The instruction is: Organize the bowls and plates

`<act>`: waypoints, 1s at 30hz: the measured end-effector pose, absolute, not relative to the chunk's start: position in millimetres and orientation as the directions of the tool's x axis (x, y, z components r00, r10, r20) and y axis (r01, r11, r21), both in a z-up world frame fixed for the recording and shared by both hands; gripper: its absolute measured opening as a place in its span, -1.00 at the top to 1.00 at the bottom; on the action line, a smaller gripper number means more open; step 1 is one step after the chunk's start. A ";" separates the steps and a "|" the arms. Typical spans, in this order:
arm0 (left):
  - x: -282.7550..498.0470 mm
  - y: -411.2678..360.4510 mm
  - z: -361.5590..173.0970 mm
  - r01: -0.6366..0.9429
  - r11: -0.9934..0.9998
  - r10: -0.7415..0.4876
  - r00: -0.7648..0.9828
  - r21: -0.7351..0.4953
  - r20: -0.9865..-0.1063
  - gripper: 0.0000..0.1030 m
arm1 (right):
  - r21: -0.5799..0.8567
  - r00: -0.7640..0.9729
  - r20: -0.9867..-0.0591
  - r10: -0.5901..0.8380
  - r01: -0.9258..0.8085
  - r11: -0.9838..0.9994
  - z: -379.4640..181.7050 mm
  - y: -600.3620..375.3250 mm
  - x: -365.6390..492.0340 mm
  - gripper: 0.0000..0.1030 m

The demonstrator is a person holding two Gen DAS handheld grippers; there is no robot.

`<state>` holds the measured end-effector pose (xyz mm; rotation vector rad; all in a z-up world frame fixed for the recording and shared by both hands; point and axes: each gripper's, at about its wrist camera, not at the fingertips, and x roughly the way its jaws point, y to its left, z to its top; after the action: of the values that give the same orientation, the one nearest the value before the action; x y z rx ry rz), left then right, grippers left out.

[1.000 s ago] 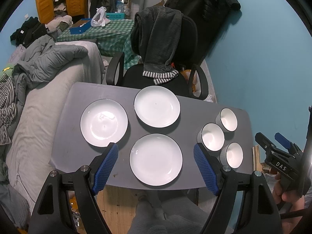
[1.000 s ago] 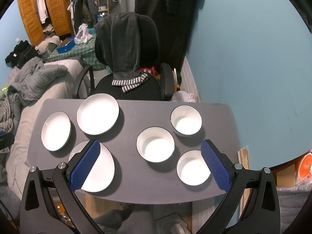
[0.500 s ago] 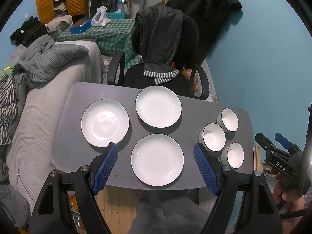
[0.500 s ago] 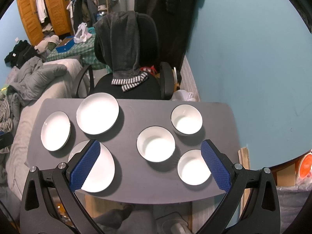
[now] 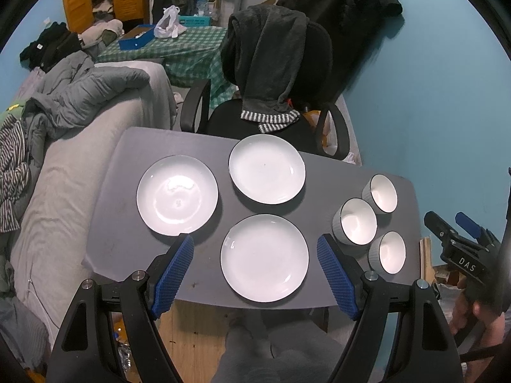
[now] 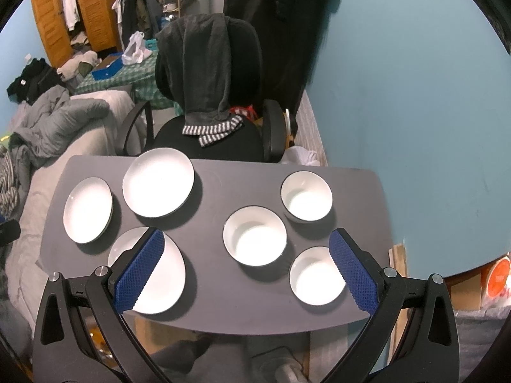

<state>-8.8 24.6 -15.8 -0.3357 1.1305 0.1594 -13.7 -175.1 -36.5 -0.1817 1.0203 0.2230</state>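
Three white plates lie apart on a grey table [image 5: 121, 255]: a near plate [image 5: 264, 258], a left plate [image 5: 177, 194] and a far plate [image 5: 267, 169]. Three white bowls stand at the right: a middle bowl [image 6: 254, 235], a far bowl [image 6: 306, 196] and a near bowl [image 6: 316, 275]. My left gripper [image 5: 255, 276] is open and empty, held above the near plate. My right gripper [image 6: 244, 269] is open and empty, above the table's near edge in front of the bowls. It also shows at the right edge of the left wrist view [image 5: 460, 255].
A black office chair [image 5: 281, 95] with a dark garment draped over it stands behind the table. A grey sofa [image 5: 64, 166] piled with clothes runs along the left. A blue wall [image 6: 415, 95] is at the right. Wooden floor shows below the near edge.
Both grippers have shifted only slightly; the plates and bowls have not moved on the table. Both grippers stay open.
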 end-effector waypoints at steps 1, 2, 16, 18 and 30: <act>-9.8 25.9 -17.6 -0.296 0.938 -0.042 0.420 -0.181 -0.907 -0.57 | -0.041 0.500 -0.860 0.106 -0.273 0.961 -37.5 -174.3 -12.8 -0.96; -10.3 27.8 -19.9 -0.300 0.937 -0.041 0.419 -0.181 -0.907 -0.57 | -0.035 0.494 -0.862 0.113 -0.279 0.960 -37.9 -173.6 -9.0 -0.96; -27.3 56.5 -52.5 -0.363 0.915 -0.029 0.382 -0.179 -0.924 -0.57 | -0.023 0.455 -0.866 0.208 -0.451 0.892 -53.5 -133.3 4.5 -0.96; -30.1 61.4 -57.6 -0.371 0.911 -0.031 0.377 -0.181 -0.926 -0.57 | -0.012 0.439 -0.870 0.227 -0.478 0.878 -59.3 -124.7 5.1 -0.96; -36.5 72.9 -99.7 -0.381 0.909 -0.035 0.339 -0.171 -0.940 -0.57 | 0.032 0.297 -0.926 0.234 -0.556 0.831 -116.2 -83.4 20.9 -0.96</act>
<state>-36.5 72.9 -99.7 -0.3954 1.2117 0.2333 20.9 -83.4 -116.2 -0.3217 1.1579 0.5367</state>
